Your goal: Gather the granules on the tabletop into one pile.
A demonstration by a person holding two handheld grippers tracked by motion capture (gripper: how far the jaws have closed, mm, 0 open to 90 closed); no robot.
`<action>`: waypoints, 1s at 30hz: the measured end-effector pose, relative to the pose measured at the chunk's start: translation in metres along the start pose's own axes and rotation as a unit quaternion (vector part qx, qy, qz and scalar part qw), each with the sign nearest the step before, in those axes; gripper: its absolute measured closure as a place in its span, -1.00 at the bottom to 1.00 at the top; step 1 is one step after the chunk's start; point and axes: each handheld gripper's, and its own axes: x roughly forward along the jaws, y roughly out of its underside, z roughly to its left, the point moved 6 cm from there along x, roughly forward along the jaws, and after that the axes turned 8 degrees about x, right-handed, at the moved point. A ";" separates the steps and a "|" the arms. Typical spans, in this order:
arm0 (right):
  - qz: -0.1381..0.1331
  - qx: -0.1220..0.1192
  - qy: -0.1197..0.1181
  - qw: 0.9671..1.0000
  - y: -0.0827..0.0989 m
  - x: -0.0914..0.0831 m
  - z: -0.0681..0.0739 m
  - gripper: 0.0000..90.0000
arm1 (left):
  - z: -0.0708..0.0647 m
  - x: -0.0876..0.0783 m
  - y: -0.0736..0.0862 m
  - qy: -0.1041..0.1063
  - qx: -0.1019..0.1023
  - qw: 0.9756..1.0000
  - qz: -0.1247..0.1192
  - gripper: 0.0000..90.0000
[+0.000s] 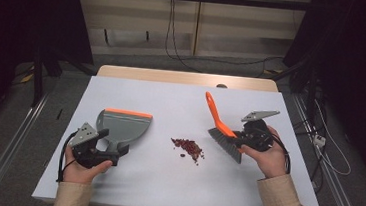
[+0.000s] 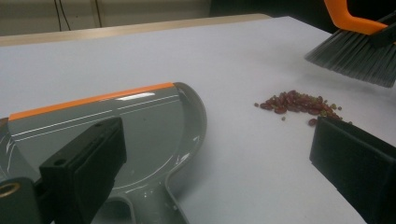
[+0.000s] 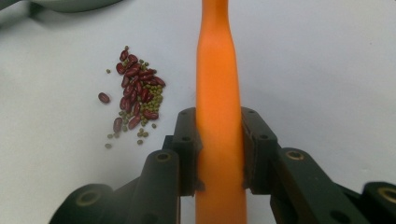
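Beans [image 1: 188,147] between dustpan [image 1: 123,124] and brush [image 1: 224,134]

Jaws clamp orange brush handle [image 3: 218,93]; beans [image 3: 135,95] left.

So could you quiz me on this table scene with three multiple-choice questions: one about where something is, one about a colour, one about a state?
1. Where does the pile of beans lie?
A. inside the dustpan
B. on the table between the dustpan and the brush
C. on the floor

2. What colour is the brush's handle?
A. orange
B. blue
C. white

3. How does the right gripper stand?
A. open above the beans
B. shut on nothing
C. shut on the brush handle

Answers:
1 B: the high view shows the beans on the bare white table, right of the dustpan and left of the brush.
2 A: the handle is orange, the bristles grey.
3 C: the right gripper view shows both jaws pressed against the handle's sides.
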 end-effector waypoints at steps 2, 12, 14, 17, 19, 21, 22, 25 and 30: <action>-0.001 0.000 -0.002 1.000 0.000 -0.001 0.001 0.59 | 0.000 0.000 0.002 -0.004 0.000 1.000 0.007 -0.90; -0.006 0.012 0.000 1.000 0.004 -0.004 -0.002 0.59 | 0.003 -0.003 0.015 -0.024 -0.006 0.999 0.039 -0.89; -0.009 0.009 -0.005 1.000 0.003 -0.004 0.000 0.59 | 0.004 -0.003 0.018 -0.033 -0.009 0.998 0.048 -0.88; -0.010 0.005 -0.005 1.000 0.003 -0.004 0.001 0.59 | 0.006 -0.003 0.023 -0.049 -0.008 0.997 0.059 -0.86; -0.011 0.004 -0.007 1.000 0.003 -0.004 0.001 0.59 | 0.008 -0.003 0.027 -0.051 -0.012 0.997 0.065 -0.85; -0.014 0.007 -0.006 1.000 0.003 -0.005 0.001 0.59 | 0.010 -0.002 0.030 -0.057 -0.012 0.996 0.072 -0.83; -0.015 0.008 -0.008 1.000 0.003 -0.006 0.001 0.59 | 0.011 -0.002 0.032 -0.061 -0.015 0.995 0.075 -0.83; -0.015 0.010 -0.008 1.000 0.003 -0.006 0.001 0.59 | 0.012 -0.001 0.035 -0.068 -0.016 0.994 0.083 -0.81; -0.014 0.014 -0.004 1.000 0.004 -0.006 0.000 0.59 | 0.012 0.000 0.039 -0.069 -0.014 0.993 0.090 -0.79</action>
